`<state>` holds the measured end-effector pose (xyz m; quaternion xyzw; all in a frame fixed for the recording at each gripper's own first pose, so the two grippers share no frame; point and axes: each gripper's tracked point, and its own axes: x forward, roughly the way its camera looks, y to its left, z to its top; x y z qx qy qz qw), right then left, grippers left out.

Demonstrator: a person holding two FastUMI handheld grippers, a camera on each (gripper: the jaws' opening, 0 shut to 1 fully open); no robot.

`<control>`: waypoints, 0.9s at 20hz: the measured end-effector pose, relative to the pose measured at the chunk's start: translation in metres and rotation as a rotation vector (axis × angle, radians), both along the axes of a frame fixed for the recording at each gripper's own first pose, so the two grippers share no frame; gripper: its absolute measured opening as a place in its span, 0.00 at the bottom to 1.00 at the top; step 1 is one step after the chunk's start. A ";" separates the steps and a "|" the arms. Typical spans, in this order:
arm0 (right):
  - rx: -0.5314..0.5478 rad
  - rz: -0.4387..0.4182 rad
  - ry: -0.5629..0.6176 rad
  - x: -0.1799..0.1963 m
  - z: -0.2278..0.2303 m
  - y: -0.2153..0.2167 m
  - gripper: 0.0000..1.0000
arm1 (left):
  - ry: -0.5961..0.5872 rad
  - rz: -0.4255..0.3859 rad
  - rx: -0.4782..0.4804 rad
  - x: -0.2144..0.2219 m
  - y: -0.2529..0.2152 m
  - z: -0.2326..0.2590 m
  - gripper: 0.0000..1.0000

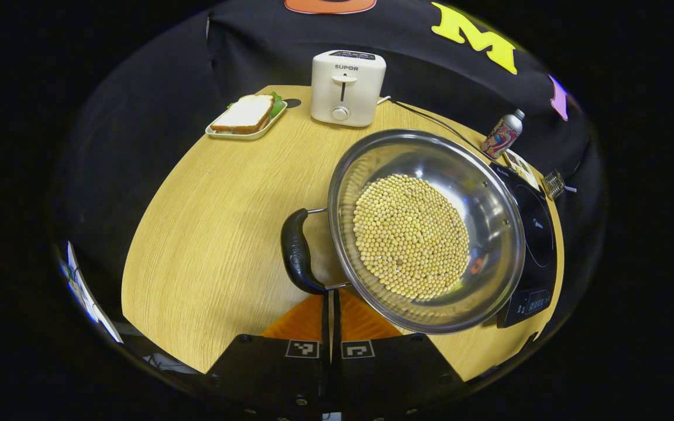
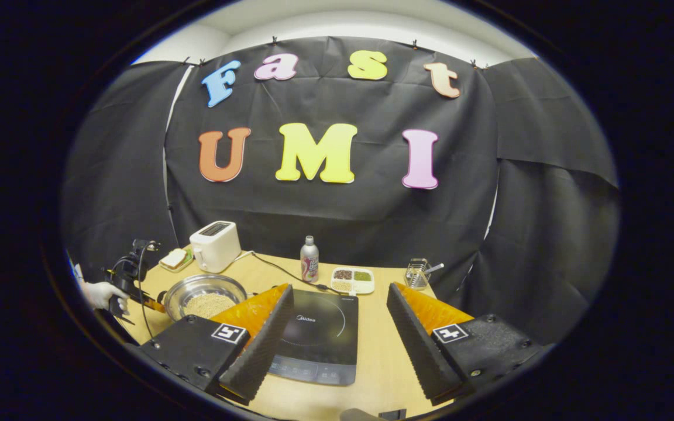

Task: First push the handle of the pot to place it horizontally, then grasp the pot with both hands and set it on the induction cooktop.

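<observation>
Bright, even overhead light in both views. Soft glare on the inner wall of the shiny round steel pot [image 1: 425,231]; the light wooden desk [image 1: 208,234] is evenly lit with faint shadows. Strong fisheye bending at edges, focus sharp at centre, softer lower left.

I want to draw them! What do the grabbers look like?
Each gripper has two wedge fingers with ridged inner faces, on black blocks carrying square black-and-white tags. The left gripper looks the same. Farther off it trails black cables, held by a white-gloved hand.

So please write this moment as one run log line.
left gripper: shut, at pot handle | right gripper: open above induction cooktop | pot: beside cooktop
</observation>
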<state>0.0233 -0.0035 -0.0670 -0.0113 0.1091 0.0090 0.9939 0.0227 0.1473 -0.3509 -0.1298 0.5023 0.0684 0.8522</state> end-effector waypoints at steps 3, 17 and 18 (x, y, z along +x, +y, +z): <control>0.002 -0.006 0.004 -0.003 0.000 0.001 0.99 | -0.006 0.009 -0.011 0.007 0.006 0.001 0.00; -0.007 -0.030 0.027 -0.013 -0.004 0.006 0.99 | -0.007 0.004 0.011 0.036 0.036 -0.001 0.00; -0.008 -0.028 0.029 -0.013 -0.006 0.008 0.99 | -0.008 0.004 0.012 0.039 0.037 -0.002 0.00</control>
